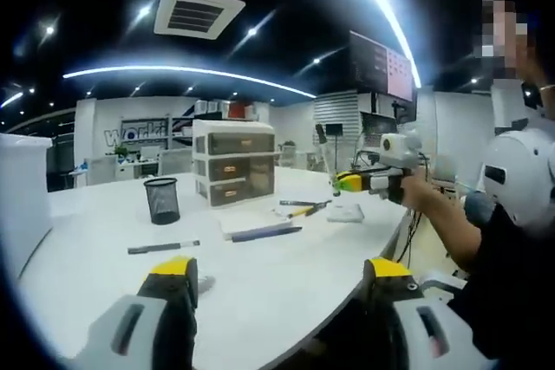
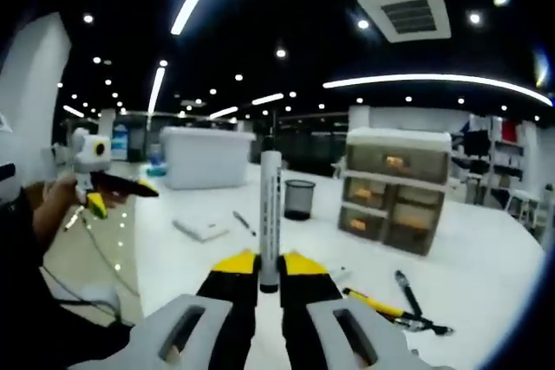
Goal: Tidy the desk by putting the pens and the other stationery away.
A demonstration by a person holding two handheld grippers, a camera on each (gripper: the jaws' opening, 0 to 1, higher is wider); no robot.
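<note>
Both views are bright below and dark overhead: long ceiling light strips (image 1: 186, 70) and small spot lamps glare against a black ceiling, their lines bent into arcs by the fisheye. The white surface (image 1: 104, 275) is evenly lit, with only faint shadows. Edges smear and stretch; the right gripper view looks softer, perhaps from motion blur, especially the far shelving

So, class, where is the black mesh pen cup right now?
In the left gripper view the mesh pen cup stands on the white desk, just left of the drawer unit. In the right gripper view it sits behind the held marker.
</note>
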